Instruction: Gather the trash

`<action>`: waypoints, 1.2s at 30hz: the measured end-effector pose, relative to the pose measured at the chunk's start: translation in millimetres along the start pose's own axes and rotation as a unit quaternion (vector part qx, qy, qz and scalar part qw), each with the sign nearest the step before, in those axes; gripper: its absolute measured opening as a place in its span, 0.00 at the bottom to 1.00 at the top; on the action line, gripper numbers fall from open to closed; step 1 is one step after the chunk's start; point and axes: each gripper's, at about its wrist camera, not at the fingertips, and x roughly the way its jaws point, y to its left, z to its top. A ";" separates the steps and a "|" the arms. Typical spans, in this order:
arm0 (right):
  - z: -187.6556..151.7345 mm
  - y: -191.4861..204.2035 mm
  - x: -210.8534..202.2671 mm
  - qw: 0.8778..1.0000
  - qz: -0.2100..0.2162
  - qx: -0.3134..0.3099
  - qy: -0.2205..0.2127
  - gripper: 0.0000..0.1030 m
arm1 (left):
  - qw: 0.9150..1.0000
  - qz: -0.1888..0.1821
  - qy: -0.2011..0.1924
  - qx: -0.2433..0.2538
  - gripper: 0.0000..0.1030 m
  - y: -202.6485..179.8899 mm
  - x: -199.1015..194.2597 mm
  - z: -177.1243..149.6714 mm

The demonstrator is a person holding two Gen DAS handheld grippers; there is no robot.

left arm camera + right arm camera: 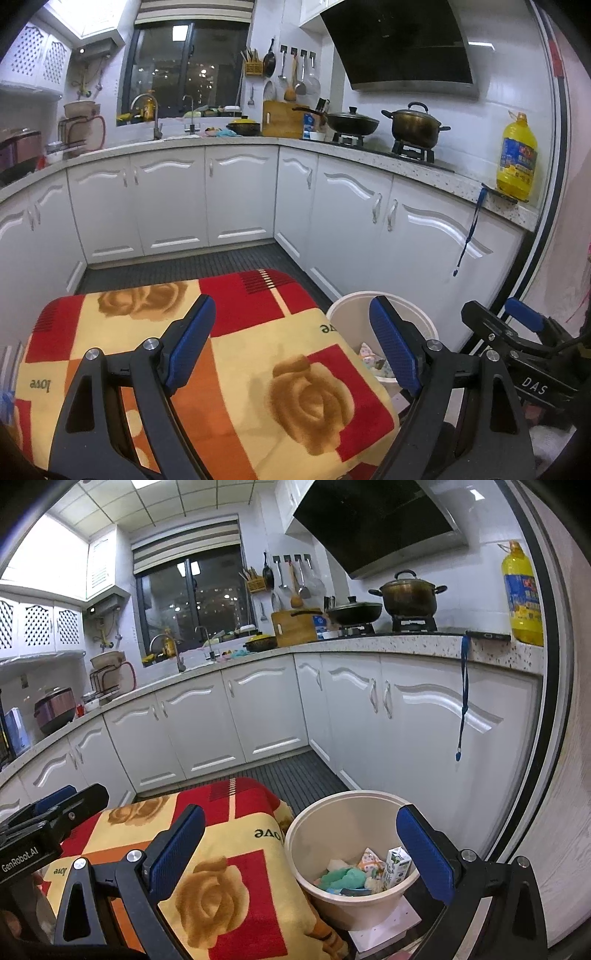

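Note:
A cream plastic bin [347, 904] stands on the floor right of a table covered by a red, orange and yellow rose-pattern blanket [221, 878]. Inside lie a small milk carton [397, 864], a patterned wrapper [371, 860] and teal scraps [343, 878]. My right gripper [301, 853] is open and empty, above the blanket's right edge and the bin. My left gripper [291, 343] is open and empty above the blanket [240, 369]; the bin [343, 314] lies to its right, its trash partly hidden. The right gripper [517, 332] shows at the right of the left wrist view.
White kitchen cabinets [258, 712] run in a U around a dark floor mat [295, 775]. The counter holds a stove with a pot [406, 594] and a wok [354, 613], a yellow oil bottle [522, 594], a cutting board and a sink. A blue strap [463, 698] hangs from the counter.

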 end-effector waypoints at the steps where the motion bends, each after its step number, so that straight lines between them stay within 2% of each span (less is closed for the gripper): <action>1: 0.0 0.0 -0.1 1.000 -0.001 -0.002 0.000 1.00 | 1.000 0.003 -0.002 0.002 0.82 -0.2 -1.3 -0.2; 9: -0.1 6.7 -5.4 1.000 -0.014 -0.021 -0.009 1.00 | 1.000 0.011 -0.014 0.012 0.82 -6.4 -5.5 -0.5; 28: 0.1 9.3 -16.4 0.999 -0.027 -0.025 -0.027 1.00 | 0.999 -0.001 -0.031 0.011 0.82 -7.8 -9.6 -1.1; 36: 1.7 10.0 -16.6 0.999 -0.029 -0.029 -0.029 1.00 | 1.000 -0.008 -0.023 0.006 0.82 -6.1 -7.4 -2.0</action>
